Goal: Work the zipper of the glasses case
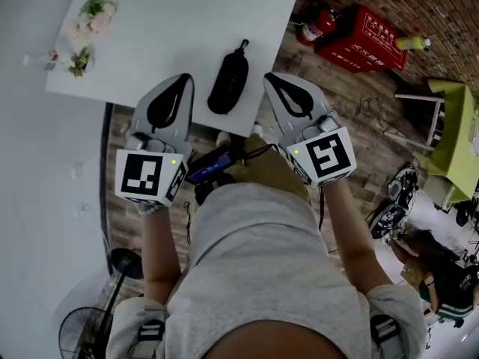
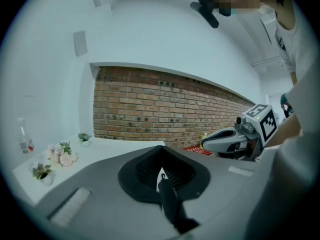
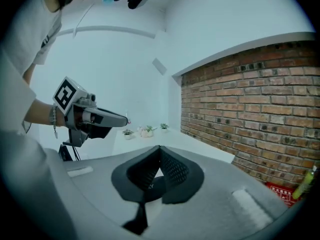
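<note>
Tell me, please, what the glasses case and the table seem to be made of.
The glasses case looks like matte black fabric over a stiff shell, going by its dull surface and firm rounded shape. The table looks like smooth white laminate or painted board. I cannot tell which.

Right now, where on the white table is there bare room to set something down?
The wide middle of the table, between the flowers and the glasses case, is bare. It is crowded only around the flowers.

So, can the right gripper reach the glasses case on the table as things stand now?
Probably yes. The glasses case lies on the white table near its edge, close to the right gripper, with nothing between them. Its jaws are shut, so they would need to open first.
</note>
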`<state>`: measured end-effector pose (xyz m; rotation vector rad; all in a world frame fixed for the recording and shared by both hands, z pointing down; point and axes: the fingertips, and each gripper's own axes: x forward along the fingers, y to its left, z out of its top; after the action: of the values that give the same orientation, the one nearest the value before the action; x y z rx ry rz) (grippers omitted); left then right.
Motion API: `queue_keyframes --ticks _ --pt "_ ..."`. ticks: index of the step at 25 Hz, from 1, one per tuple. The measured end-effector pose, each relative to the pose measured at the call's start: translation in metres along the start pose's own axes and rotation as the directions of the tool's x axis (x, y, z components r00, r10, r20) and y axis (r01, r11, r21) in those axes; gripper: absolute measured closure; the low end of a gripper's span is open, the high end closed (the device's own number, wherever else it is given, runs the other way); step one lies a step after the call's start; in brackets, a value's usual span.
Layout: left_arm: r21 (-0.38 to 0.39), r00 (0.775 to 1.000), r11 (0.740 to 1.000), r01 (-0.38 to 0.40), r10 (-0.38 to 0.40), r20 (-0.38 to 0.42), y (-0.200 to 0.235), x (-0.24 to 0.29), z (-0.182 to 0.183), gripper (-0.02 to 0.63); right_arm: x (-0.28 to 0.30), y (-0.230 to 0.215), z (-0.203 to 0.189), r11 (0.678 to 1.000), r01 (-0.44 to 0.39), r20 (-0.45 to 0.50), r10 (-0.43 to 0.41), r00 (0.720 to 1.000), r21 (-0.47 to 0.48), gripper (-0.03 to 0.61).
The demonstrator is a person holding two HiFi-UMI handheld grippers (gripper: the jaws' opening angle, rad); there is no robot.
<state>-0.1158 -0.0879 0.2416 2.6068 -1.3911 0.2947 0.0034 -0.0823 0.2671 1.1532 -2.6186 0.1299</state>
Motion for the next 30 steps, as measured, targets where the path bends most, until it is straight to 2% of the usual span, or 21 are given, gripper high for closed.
queue_keyframes --ticks 7,30 --pt "0.030 1.000 0.999 -0.018 0.018 0.016 0.000 -0.009 0.021 0.601 -0.008 -0.009 0.020 1.000 0.020 0.033 -0.019 0.999 -0.023 0.577" --pt "0.045 0.999 0.999 -0.028 0.027 0.024 0.004 -0.006 0.018 0.601 -0.009 -0.017 0.031 0.998 0.046 0.049 -0.044 0.998 -0.039 0.577"
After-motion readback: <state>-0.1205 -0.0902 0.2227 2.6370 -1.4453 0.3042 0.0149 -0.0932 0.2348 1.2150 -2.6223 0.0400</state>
